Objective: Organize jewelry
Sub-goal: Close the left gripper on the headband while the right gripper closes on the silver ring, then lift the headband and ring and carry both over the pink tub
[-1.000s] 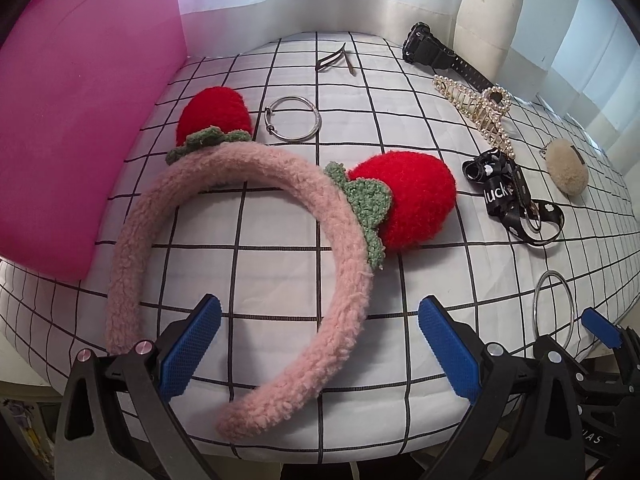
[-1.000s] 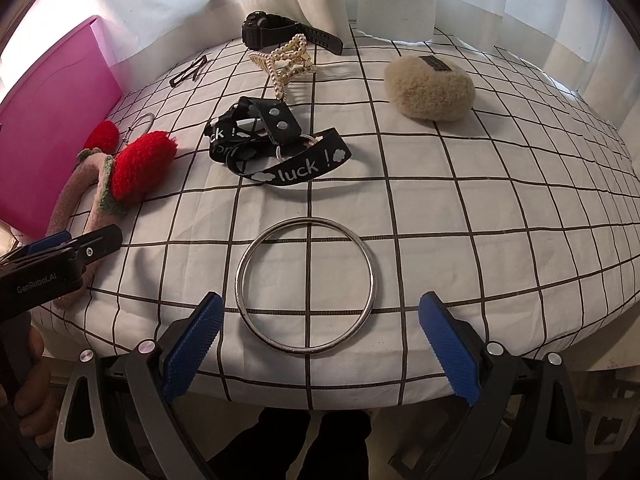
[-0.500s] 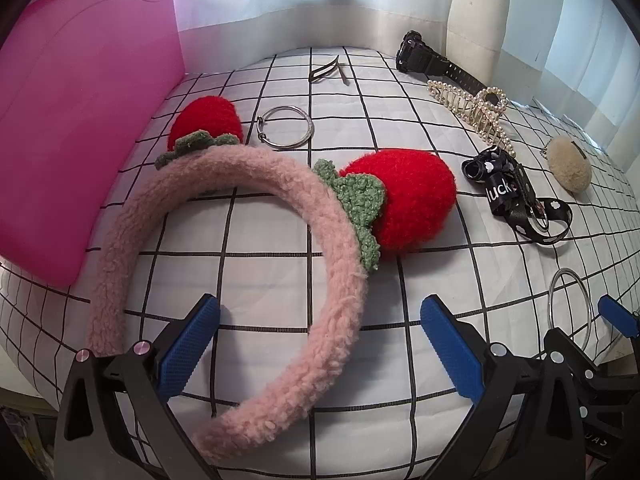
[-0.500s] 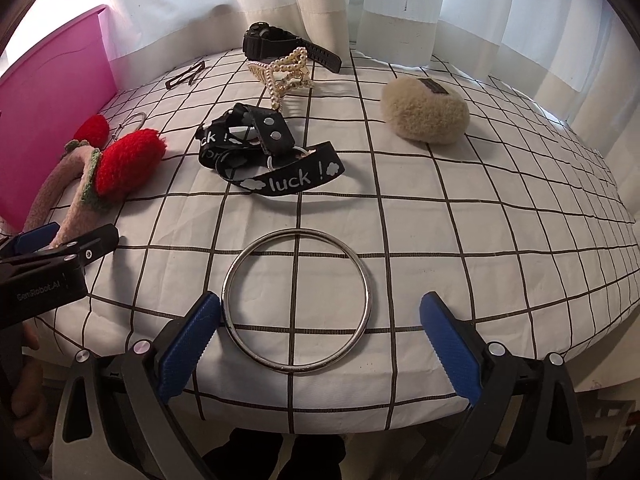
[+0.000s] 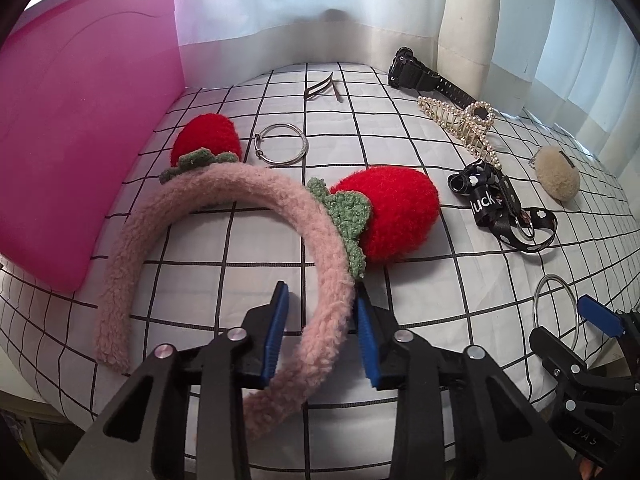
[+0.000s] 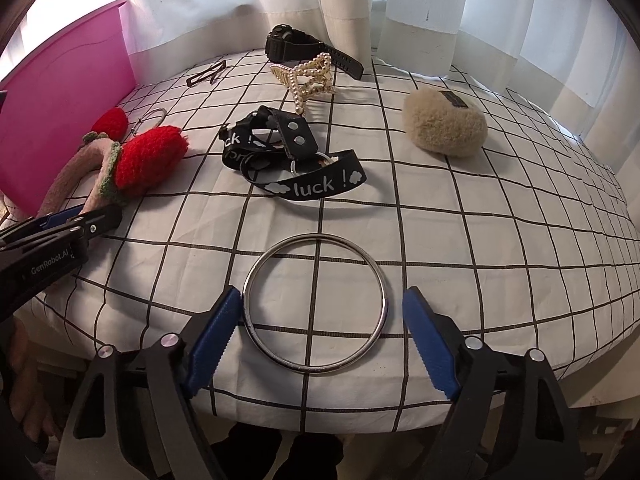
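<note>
Closing: left gripper (image 5: 320, 324) pinching headband (image 5: 224, 196), right gripper (image 6: 320, 332) straddling bangle (image 6: 316, 304) (unpinched); could squirt sideways, being thin.

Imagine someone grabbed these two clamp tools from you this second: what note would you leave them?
Left gripper: jaws closing on the pink headband; band between the pads.
Right gripper: jaws closing around the large metal ring, flat on the checked cloth; pads not yet pressing it.
Still on the cloth: small ring, lanyard, pearl claw clip, watch, fluffy clip, hairpins.
Pink box stands at the left.
Nothing visibly stored yet; everything is left.
</note>
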Demonstrator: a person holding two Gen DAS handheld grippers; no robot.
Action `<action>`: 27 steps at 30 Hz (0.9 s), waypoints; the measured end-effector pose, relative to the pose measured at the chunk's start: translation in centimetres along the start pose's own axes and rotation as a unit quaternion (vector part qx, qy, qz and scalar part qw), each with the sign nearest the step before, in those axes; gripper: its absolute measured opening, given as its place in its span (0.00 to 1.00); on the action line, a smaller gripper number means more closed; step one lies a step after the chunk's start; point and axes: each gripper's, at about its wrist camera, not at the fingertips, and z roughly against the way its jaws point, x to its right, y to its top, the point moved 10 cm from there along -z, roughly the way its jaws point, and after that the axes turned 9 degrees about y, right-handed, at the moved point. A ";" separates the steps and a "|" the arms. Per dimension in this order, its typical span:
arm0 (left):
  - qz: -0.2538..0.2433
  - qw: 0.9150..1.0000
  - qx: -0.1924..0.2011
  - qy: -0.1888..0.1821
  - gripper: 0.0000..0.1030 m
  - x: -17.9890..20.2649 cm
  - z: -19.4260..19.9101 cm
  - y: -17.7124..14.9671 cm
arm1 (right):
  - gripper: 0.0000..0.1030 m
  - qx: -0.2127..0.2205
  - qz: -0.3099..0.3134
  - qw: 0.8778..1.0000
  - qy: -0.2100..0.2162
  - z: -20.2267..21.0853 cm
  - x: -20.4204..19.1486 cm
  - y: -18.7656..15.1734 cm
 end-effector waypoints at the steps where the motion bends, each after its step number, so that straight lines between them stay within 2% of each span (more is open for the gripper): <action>1: -0.002 1.000 0.001 -0.003 0.15 0.1 0.1 -0.1 | 0.69 0.002 -0.005 1.000 0.003 0.0 0.0 0.0; 6: -0.006 1.000 0.000 -0.008 0.10 0.4 0.4 -0.2 | 0.69 0.004 -0.018 1.000 0.012 0.3 0.5 0.1; 15: -0.011 1.000 0.026 -0.014 0.09 0.7 2.6 1.1 | 0.69 0.019 -0.022 0.999 0.015 1.2 0.5 0.6; 27: -0.005 0.998 0.050 -0.023 0.09 1.3 5.9 3.7 | 0.69 0.054 -0.017 0.998 0.018 4.0 0.9 4.0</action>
